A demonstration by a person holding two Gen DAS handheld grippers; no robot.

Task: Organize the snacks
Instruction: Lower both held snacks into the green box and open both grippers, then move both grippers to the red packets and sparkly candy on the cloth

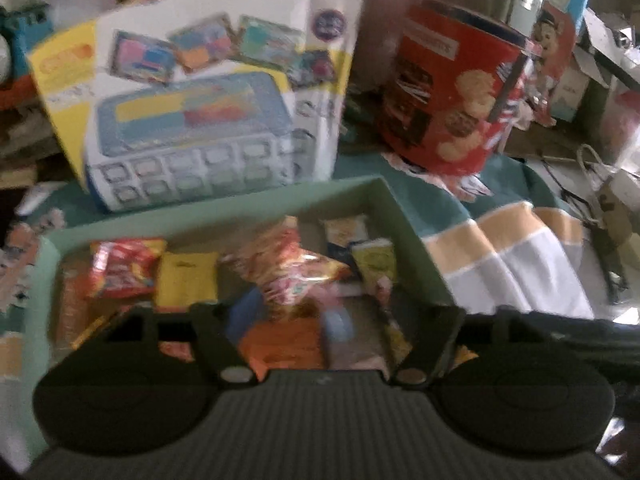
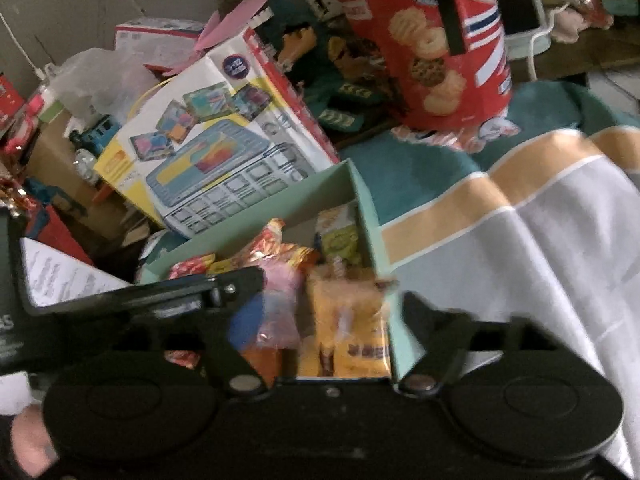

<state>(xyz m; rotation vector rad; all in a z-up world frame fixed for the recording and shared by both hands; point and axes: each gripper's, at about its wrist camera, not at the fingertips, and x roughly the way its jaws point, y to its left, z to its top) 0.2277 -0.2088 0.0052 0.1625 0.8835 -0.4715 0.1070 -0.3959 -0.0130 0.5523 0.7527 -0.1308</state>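
Observation:
A pale green box (image 1: 404,236) holds several snack packets: a red one (image 1: 120,268), a yellow one (image 1: 186,284), a shiny orange-pink one (image 1: 292,268) and an orange one (image 1: 280,344). My left gripper (image 1: 316,332) hovers over the box's near part, jaws wide apart, nothing between them. In the right wrist view the same box (image 2: 368,220) shows with a yellow-orange packet (image 2: 352,328) between the spread fingers of my right gripper (image 2: 332,320); the frame is blurred and I cannot tell whether the fingers touch it.
A white and yellow toy box (image 1: 208,100) leans behind the green box. A red biscuit tin (image 1: 448,84) stands at the back right. A teal, orange and white striped cloth (image 1: 508,248) covers the surface to the right. Clutter fills the left side.

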